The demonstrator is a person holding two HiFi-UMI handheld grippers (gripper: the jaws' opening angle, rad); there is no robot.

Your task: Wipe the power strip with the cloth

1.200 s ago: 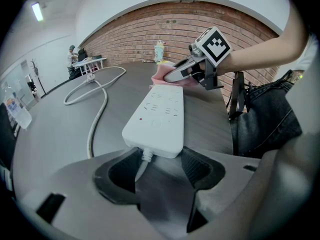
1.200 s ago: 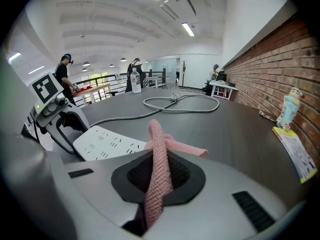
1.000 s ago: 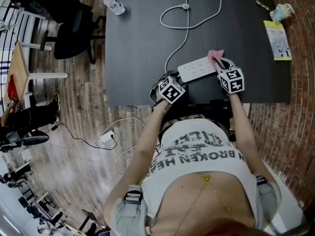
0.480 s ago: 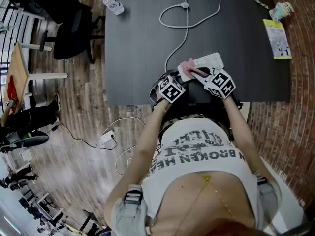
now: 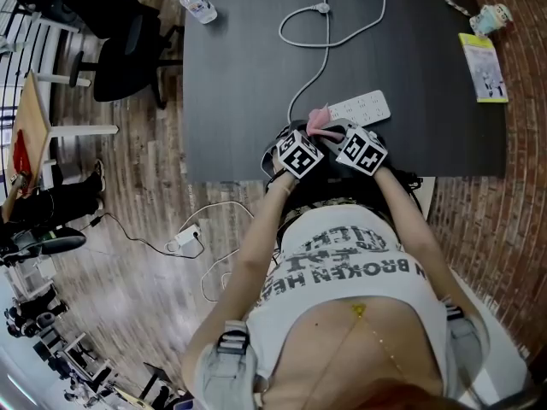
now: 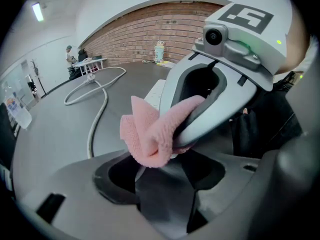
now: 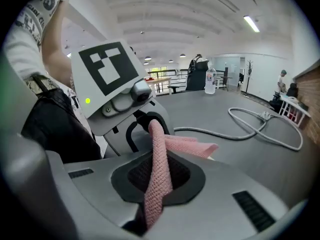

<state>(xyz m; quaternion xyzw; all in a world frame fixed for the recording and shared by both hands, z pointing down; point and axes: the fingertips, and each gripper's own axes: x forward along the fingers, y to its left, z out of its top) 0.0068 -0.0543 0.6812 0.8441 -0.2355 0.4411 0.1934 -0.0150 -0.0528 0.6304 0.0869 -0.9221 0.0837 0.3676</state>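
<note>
Pinching the pink cloth (image 7: pixel 159 179) between its fingers, the right gripper (image 7: pixel 157 196) holds it near the front edge of the dark table (image 5: pixel 239 75), by the left end of the white power strip (image 5: pixel 361 108). One fold rises out of the jaws and a free end lies flat beyond them. The left gripper (image 6: pixel 167 189) sits just beside, its fingers pressed together on nothing, with the cloth bunched just beyond their tips. Only the head view shows the strip's whole length and its white cable (image 5: pixel 329 32) looping away. The left gripper view catches only a sliver of strip behind the cloth.
</note>
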